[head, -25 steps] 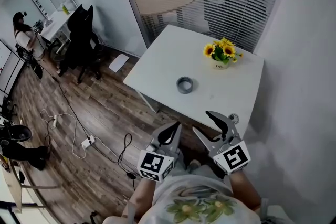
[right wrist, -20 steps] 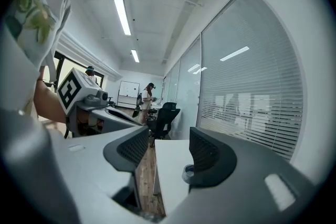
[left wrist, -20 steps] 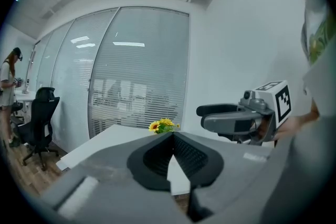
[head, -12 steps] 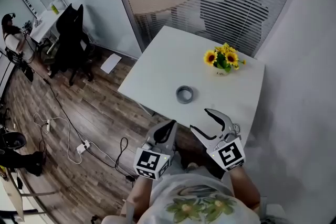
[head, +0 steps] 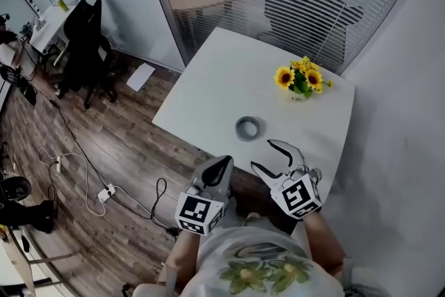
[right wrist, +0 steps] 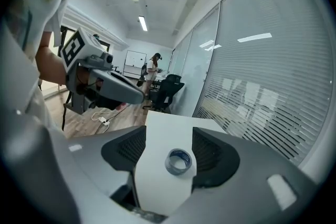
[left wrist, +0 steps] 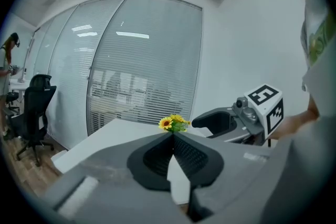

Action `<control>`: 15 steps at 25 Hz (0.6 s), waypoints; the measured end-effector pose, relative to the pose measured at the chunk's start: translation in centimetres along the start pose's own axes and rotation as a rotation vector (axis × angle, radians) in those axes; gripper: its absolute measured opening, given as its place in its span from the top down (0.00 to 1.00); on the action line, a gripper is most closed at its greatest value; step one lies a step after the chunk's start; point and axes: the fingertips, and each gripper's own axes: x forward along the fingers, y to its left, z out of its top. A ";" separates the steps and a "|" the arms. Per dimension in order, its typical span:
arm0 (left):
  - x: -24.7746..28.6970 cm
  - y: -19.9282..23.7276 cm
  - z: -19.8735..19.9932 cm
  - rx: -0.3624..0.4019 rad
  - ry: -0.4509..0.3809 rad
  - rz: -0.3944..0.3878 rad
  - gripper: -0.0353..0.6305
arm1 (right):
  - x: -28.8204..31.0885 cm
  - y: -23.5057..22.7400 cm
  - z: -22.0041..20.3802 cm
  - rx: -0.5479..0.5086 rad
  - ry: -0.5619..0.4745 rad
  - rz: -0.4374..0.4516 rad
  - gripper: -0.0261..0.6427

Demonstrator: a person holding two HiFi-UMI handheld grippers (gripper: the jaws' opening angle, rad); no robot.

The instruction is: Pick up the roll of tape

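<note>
A grey roll of tape (head: 247,128) lies flat on the white table (head: 215,73), close to its near edge, with bare tabletop all round. The right gripper (head: 264,154) hovers just short of it. Its jaws have just been opening wide, and the tape lies ahead of them, untouched. The left gripper (head: 221,167), jaws together, hangs off the table's edge. A small pot (head: 297,97) holding sunflowers (head: 302,76) stands toward the far right corner.

The roll of tape (head: 247,128) lies on the tabletop (head: 222,73) before my right claw (head: 263,154), flowers (head: 303,76) farther behind, my left claw (head: 224,163) leftward.
</note>
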 end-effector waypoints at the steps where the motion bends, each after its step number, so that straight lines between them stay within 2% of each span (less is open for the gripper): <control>1: 0.2 0.3 -0.1 -0.002 0.003 -0.003 0.94 | 0.6 0.0 -0.4 -0.015 0.019 0.003 0.55; 15: 2.6 4.9 -0.7 -0.023 0.043 -0.048 0.94 | 8.4 -0.1 -6.0 -0.148 0.285 0.089 0.55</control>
